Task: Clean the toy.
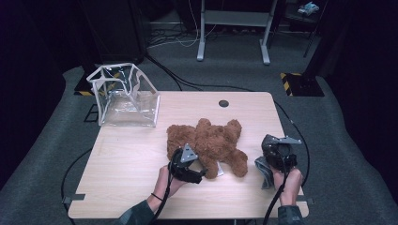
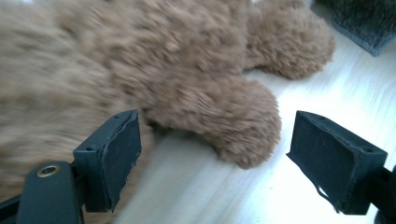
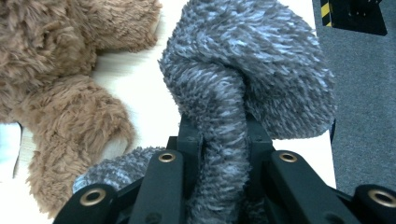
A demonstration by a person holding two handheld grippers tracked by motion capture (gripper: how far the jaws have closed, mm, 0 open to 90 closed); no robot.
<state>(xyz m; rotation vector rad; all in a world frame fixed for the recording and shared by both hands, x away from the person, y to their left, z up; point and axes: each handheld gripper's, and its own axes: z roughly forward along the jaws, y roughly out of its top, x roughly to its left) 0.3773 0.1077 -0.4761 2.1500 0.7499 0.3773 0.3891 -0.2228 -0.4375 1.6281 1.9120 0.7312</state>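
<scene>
A: Where does the brown, shaggy plush teddy bear (image 1: 206, 143) lie, and what are the 2 grippers doing?

B: It lies flat on the pale wooden worktop (image 1: 126, 159). The left gripper (image 2: 212, 156) hovers at its near edge with jaws spread wide and nothing pressed between the pads. 1 rounded paw (image 2: 233, 126) sits just ahead of the gap, closer to the left-hand pad. The right gripper (image 3: 224, 140) is clamped narrow on a grey, fuzzy knitted cloth (image 3: 252, 79), which bunches up above its jaws into a soft lump.

A: What could go wrong from here?

B: I judge the pile is the main risk. The fur is long and loose, so the left pads could close on fluff alone and the paw would slide out when lifted. The bear is also floppy and heavy in the body; held by 1 limb it would likely sag and swing.

A: And on the right side?

B: The grey cloth is limp, and a fold of it hangs below the right gripper toward the bear's leg (image 3: 70, 135), just beside it. It could drag over the fur and snag.

A: Anything else near?

B: A clear plastic pouch with white edging (image 1: 124, 96) stands well beyond the left gripper, at the far corner. Its walls look thin and floppy, so pushing a bulky toy in could fold its mouth shut.
</scene>
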